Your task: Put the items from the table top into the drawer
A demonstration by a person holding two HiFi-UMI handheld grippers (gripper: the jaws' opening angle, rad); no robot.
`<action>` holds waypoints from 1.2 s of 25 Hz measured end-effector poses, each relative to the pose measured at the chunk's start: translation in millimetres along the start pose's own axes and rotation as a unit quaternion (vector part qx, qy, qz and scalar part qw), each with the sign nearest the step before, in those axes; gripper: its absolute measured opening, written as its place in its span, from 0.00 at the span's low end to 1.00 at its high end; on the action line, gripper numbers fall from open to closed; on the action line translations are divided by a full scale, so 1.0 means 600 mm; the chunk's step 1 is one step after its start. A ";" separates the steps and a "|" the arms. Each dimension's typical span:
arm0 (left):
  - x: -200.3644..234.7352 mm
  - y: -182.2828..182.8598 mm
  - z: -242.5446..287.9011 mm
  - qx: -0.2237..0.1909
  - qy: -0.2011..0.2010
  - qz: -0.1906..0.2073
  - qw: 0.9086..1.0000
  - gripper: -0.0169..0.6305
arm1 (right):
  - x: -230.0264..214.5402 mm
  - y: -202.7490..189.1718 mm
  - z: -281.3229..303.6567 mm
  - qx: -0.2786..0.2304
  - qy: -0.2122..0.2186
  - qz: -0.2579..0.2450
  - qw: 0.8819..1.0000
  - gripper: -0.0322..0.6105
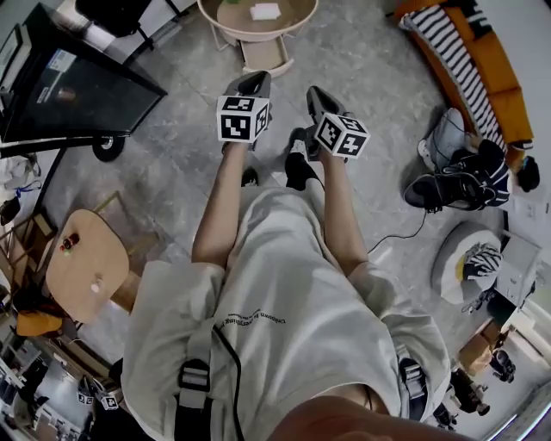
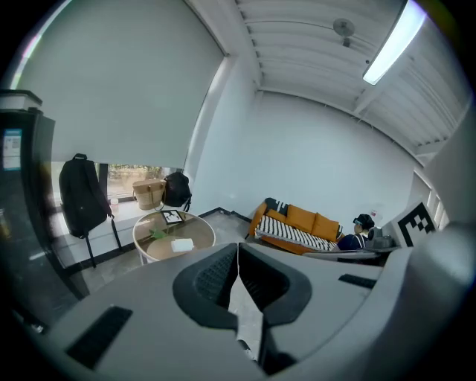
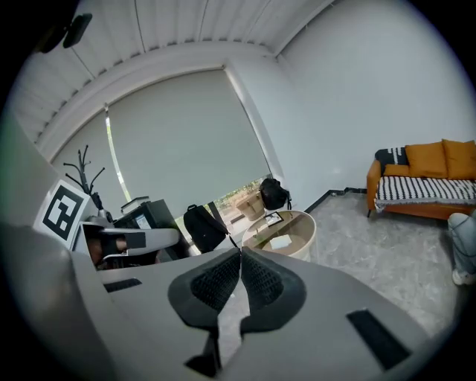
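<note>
Grey stone floor fills the head view, with the round worktop [image 1: 250, 36] well ahead, a flat white item [image 1: 265, 11] on it and what looks like the open drawer [image 1: 265, 56] sticking out underneath. The left claw [image 1: 252, 83] and right claw [image 1: 316, 96] are held out side by side. Left gripper view: claw clenched on nothing, worktop far off. Right gripper view: same deal, pinched shut, empty. Risk, I'd guess: arriving with both claws shut just shoves that thin item off the edge.
</note>
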State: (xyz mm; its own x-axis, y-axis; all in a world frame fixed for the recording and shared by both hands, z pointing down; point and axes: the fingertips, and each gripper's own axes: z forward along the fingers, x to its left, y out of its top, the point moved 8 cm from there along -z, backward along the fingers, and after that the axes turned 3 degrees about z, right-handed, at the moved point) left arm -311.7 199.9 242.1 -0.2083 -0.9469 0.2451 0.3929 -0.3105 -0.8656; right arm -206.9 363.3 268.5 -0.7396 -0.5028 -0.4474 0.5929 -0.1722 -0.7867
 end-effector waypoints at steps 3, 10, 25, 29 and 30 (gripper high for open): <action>0.011 0.037 0.026 0.001 0.005 0.010 1.000 0.06 | -0.008 0.054 0.044 -0.004 0.019 -0.003 1.000 0.11; -0.001 0.126 0.129 -0.015 0.023 0.022 0.999 0.06 | -0.069 0.192 0.130 -0.005 0.073 -0.032 0.997 0.11; -0.057 0.134 0.336 -0.013 0.120 -0.024 0.992 0.06 | -0.324 0.274 0.208 0.007 0.140 -0.004 0.990 0.10; -0.068 0.107 0.357 0.003 0.139 -0.033 0.990 0.06 | -0.372 0.261 0.222 0.019 0.143 0.011 0.990 0.10; -0.072 0.104 0.360 0.005 0.141 -0.032 0.989 0.06 | -0.382 0.261 0.225 0.019 0.145 0.017 0.989 0.10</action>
State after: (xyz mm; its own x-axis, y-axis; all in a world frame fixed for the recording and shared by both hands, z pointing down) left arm -84.6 203.0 271.9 -0.4750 -0.8641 0.1664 0.3797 -0.3718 -0.8471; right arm 98.2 337.4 305.3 -0.7764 -0.2449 -0.5807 0.6261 -0.1946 -0.7551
